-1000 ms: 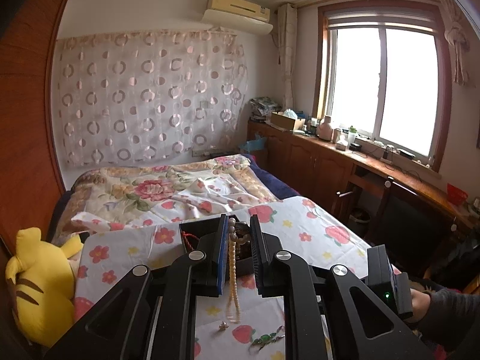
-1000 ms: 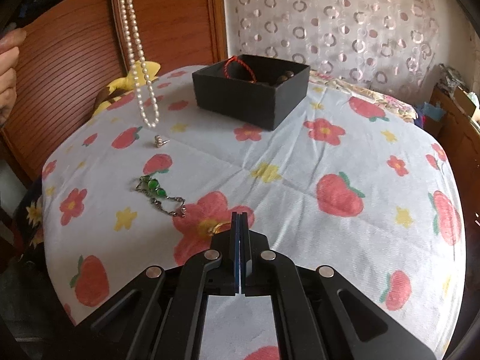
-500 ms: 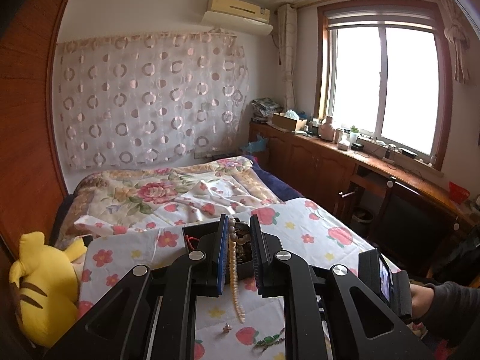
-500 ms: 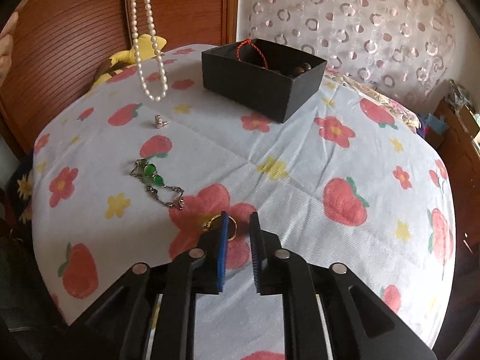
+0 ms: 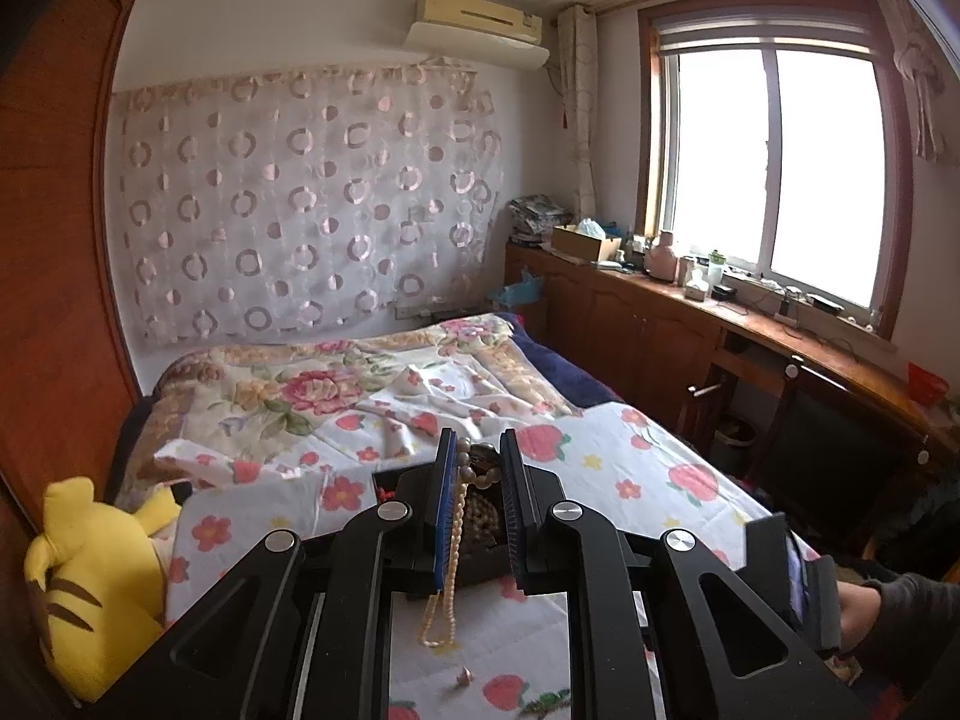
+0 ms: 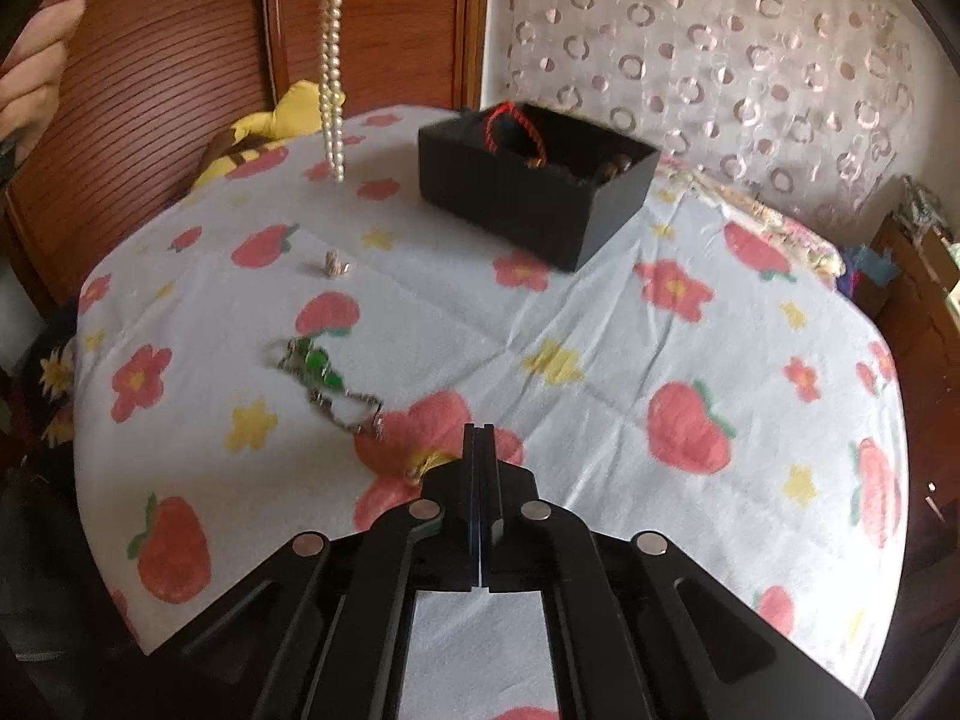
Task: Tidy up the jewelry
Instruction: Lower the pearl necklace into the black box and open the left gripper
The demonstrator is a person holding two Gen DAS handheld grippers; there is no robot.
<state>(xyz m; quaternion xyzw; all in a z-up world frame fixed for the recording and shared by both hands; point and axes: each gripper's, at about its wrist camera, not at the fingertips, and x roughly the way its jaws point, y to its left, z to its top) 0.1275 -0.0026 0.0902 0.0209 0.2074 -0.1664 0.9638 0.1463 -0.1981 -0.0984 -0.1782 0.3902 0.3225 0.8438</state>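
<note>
My left gripper holds a pearl necklace that hangs from its jaws above the table, just in front of the black jewelry box. The jaws stand slightly apart with the strand against the left one. In the right wrist view the necklace dangles left of the black box, which holds a red cord and beads. My right gripper is shut low over the cloth beside a gold ring; whether it grips the ring is unclear. A green bracelet and a small silver piece lie on the cloth.
The table wears a white cloth with strawberries and flowers. A yellow plush toy sits at the left, a bed behind, a wooden wardrobe at the left, and a desk under the window on the right.
My left gripper has lifted the pearl necklace higher and nearer the box. My right gripper opened half a second ago by the gold ring and has shut again.
</note>
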